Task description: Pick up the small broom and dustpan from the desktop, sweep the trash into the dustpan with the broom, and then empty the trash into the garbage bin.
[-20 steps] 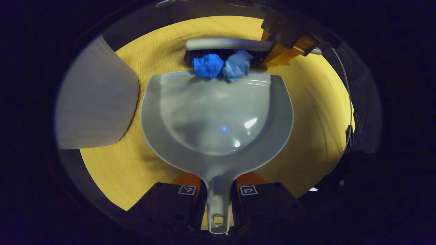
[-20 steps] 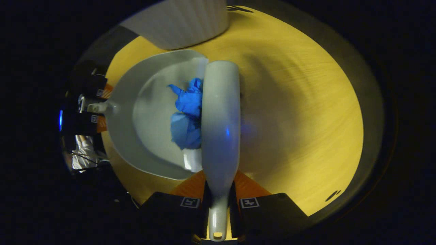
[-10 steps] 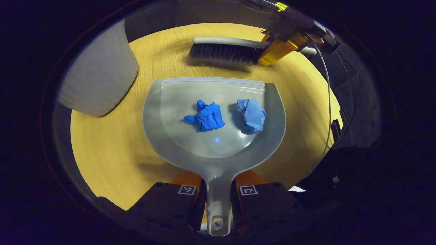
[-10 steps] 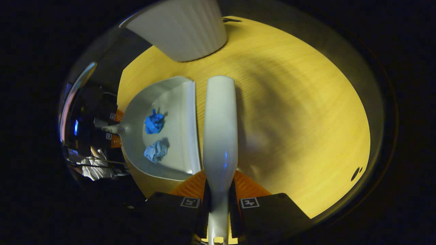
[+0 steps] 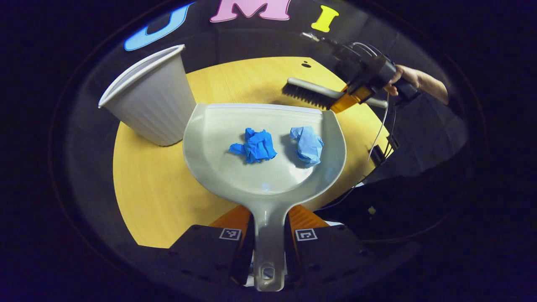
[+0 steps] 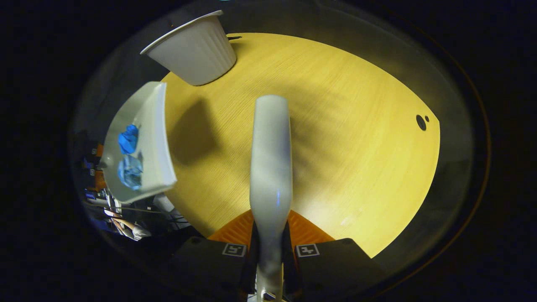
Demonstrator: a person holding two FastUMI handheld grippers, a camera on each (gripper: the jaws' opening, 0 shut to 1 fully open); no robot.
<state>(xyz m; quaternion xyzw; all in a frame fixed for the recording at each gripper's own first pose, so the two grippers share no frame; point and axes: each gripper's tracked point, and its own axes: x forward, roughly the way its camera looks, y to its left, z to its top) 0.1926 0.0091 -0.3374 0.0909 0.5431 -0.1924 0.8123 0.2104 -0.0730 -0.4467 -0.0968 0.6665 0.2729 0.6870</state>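
Note:
My left gripper (image 5: 268, 228) is shut on the handle of the grey dustpan (image 5: 218, 167), which hangs level above the table. Two crumpled blue paper balls (image 5: 254, 145) (image 5: 308, 144) lie in the pan. The white ribbed garbage bin (image 5: 153, 100) stands just left of the pan's front edge. Farther right, a hand holds the other gripper with the broom (image 5: 310, 93) and its dark bristles. In the right gripper view, my right gripper (image 6: 270, 235) is shut on the grey broom (image 6: 270, 159) handle; the dustpan (image 6: 153, 142) with the blue balls (image 6: 128, 138) floats at the left, below the bin (image 6: 193, 50).
The round wooden table (image 6: 344, 138) spreads wide to the right of the broom, with a small dark hole (image 6: 420, 121) near its far edge. A cable (image 5: 379, 130) hangs from the other gripper at the table's right rim.
The dustpan has risen off the table with both blue balls in it and come closer to the bin. The broom has drawn back to the right, away from the pan.

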